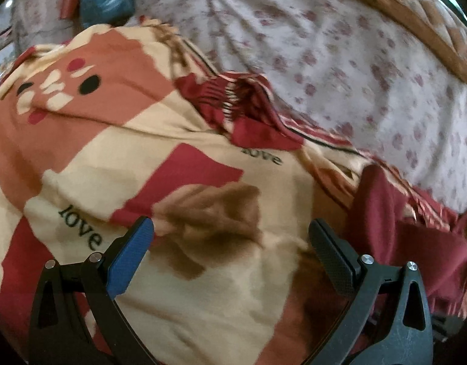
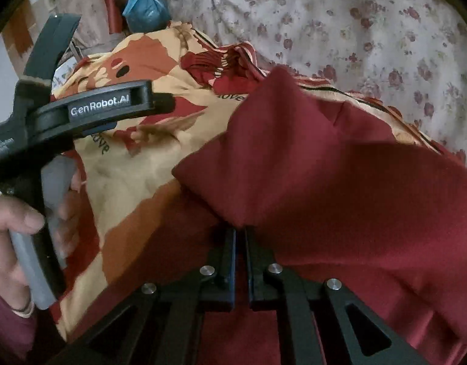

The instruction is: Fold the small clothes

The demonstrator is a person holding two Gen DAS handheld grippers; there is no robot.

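Right wrist: right gripper [image 2: 240, 231] jaws pinched on maroon cloth [image 2: 339, 176], lower center; left gripper [image 1: 230, 237] jaws wide over patterned blanket [image 1: 178, 164].

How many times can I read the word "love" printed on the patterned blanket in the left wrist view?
2. One "love" is near the blue left finger; the other "love" lies beside the crumpled dark red cloth. Folds may hide more.

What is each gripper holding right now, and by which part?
The right gripper is shut on the dark red cloth, pinching a folded point of it. The left gripper is open above the patterned blanket, holding nothing.
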